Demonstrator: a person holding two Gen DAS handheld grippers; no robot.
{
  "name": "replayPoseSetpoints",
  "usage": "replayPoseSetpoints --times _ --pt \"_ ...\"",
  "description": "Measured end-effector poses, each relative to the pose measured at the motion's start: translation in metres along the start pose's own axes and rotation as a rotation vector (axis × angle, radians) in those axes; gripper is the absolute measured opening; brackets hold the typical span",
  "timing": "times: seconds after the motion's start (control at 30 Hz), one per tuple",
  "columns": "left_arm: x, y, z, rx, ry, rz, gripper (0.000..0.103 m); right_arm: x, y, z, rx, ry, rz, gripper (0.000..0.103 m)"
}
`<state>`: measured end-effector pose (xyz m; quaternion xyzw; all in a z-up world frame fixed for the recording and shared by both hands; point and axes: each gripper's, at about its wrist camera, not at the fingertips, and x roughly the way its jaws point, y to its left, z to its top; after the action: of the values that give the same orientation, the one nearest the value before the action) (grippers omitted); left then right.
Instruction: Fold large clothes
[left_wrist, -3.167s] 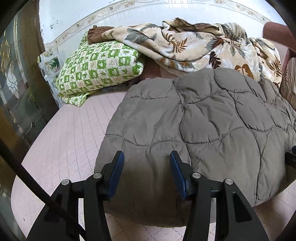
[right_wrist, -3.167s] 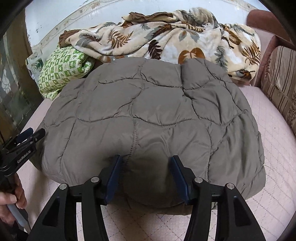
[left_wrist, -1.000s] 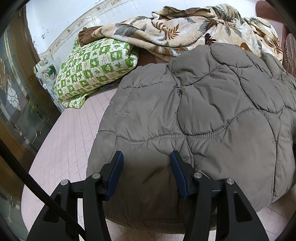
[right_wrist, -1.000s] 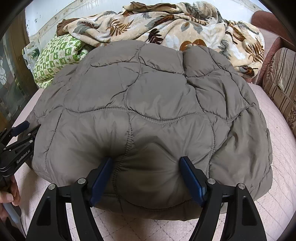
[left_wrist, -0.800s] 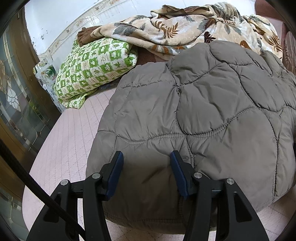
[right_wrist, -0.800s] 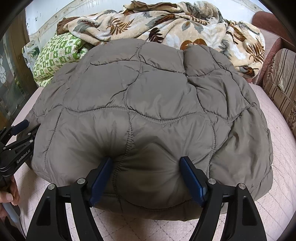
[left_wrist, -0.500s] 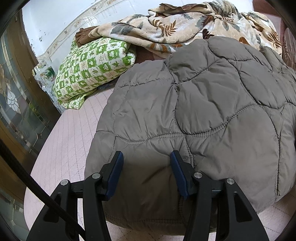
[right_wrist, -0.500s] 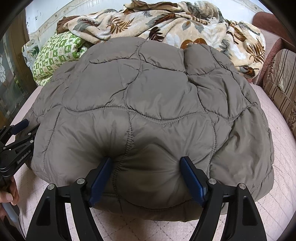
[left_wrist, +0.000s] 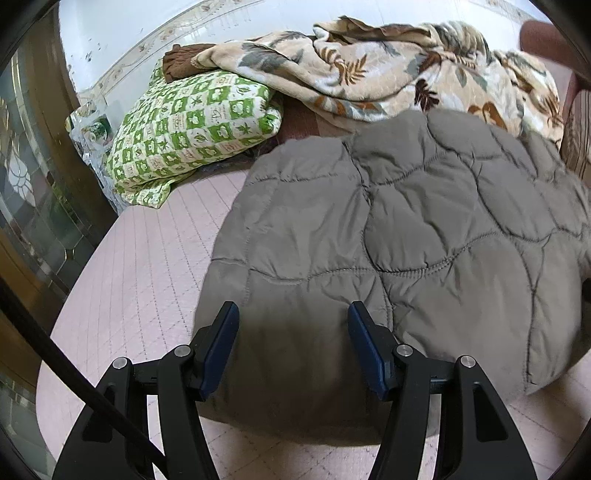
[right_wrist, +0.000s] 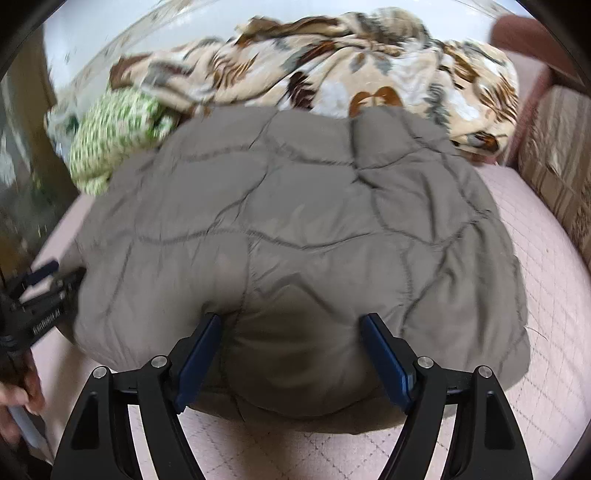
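A grey-brown quilted jacket lies folded into a puffy bundle on the pink bed cover. My left gripper hovers over the jacket's near left edge. Its jaws are opening, with flat fabric between and below them that the blue pads do not pinch. In the right wrist view the jacket fills the middle. My right gripper stands wide open at the near edge, its fingertips dented into the padding and a bulge of jacket between them. The left gripper shows at the jacket's left side, held by a hand.
A green checked pillow and a leaf-patterned blanket are heaped at the back against the wall. A glass-panelled door stands along the left. A striped cushion borders the bed on the right.
My left gripper's jaws have widened, and it has drawn back and up from the jacket, so more bed cover shows. The right wrist view has pulled back slightly and is blurred.
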<state>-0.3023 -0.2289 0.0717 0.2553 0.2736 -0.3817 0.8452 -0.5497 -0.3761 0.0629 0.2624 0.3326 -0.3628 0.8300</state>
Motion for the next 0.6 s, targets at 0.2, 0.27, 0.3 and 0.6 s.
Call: replayPoseSetpoints --times 0.2,0.27,0.3,0.6 --pt "-0.001 0.04 0.0 -0.095 0.041 -0.023 0.061 -0.027 -0.038 0.006 0.113 -0.043 -0.007 0.082" --pt "0.004 0.06 -0.004 -0.142 0.075 -0.025 0.061 -0.036 -0.056 0.005 0.159 -0.054 -0.015 0.082" --pt "0.007 0.068 -0.006 -0.165 0.092 -0.025 0.061 -0.039 -0.064 0.005 0.182 -0.057 -0.019 0.082" --pt "0.027 0.125 -0.033 -0.403 0.253 -0.227 0.066 -0.05 -0.135 -0.019 0.403 0.009 -0.094 0.084"
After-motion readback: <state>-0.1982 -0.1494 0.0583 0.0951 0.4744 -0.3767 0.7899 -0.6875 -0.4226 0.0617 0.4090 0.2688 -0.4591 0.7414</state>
